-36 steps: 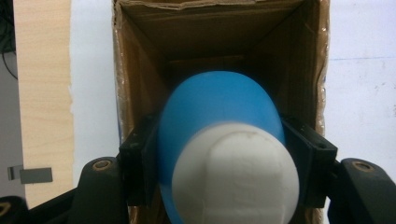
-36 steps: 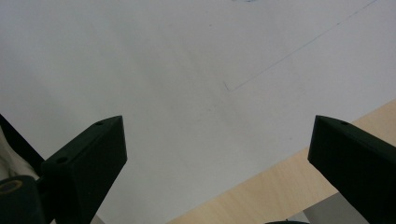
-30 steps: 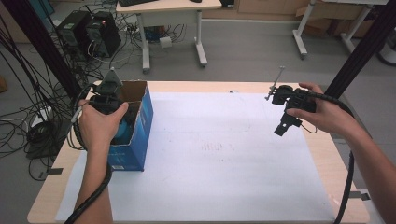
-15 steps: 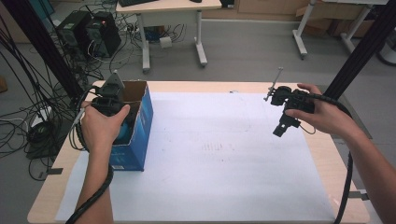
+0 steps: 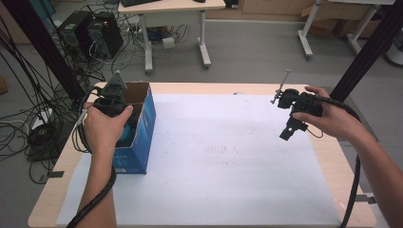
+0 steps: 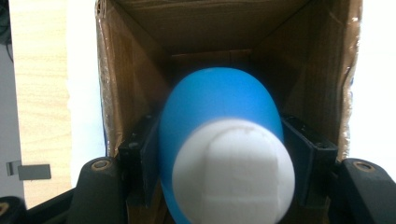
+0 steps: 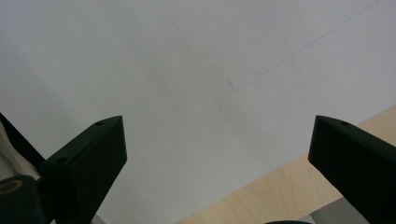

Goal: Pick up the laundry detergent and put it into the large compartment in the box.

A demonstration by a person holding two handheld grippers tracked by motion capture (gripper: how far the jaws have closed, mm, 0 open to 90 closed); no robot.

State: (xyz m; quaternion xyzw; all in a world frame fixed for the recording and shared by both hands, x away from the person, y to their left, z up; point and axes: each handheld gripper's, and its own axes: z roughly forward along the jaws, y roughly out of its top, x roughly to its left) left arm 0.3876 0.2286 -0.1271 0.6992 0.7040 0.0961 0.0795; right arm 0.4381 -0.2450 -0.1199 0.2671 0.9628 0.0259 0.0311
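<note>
In the box, far left: my left gripper pinches the blue bottle inside the cardboard box.
Right gripper: spread, holding nothing, above the white sheet.
Step done well: I'd draw the bottle straight up, clear of the walls.

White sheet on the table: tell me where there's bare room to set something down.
The white sheet is bare from the blue box across to the right gripper, and along the near edge. Crowded only at the left: the box, with the left gripper inside, shut on a blue object.
</note>
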